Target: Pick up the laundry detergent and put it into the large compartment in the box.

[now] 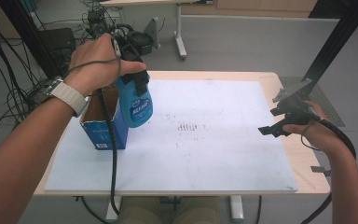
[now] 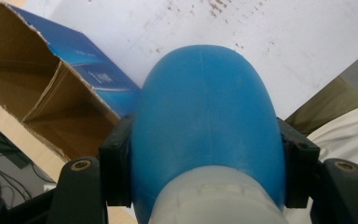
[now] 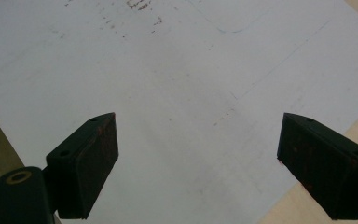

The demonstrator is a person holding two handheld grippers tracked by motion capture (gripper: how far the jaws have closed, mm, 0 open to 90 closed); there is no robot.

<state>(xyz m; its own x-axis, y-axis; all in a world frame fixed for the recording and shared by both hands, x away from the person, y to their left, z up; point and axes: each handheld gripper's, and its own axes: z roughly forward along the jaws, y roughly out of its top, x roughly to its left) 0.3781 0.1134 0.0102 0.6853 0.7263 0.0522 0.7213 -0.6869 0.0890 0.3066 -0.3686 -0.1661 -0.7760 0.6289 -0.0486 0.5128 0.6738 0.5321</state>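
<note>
The left hand-held gripper (image 2: 205, 154) clamps a blue bottle (image 1: 137, 105) above the box (image 1: 103, 122) at the counter's (image 1: 303, 163) left edge; the right hand-held gripper (image 3: 198, 163) gapes empty.

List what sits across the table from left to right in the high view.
Open blue cardboard box → blue spray bottle held in the left gripper → brown specks on the white board → right gripper, open, at the board's right edge.

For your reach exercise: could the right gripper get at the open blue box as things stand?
Probably yes: the right gripper is open and empty, with bare white board between it and the blue box, though the held bottle hangs alongside.
</note>
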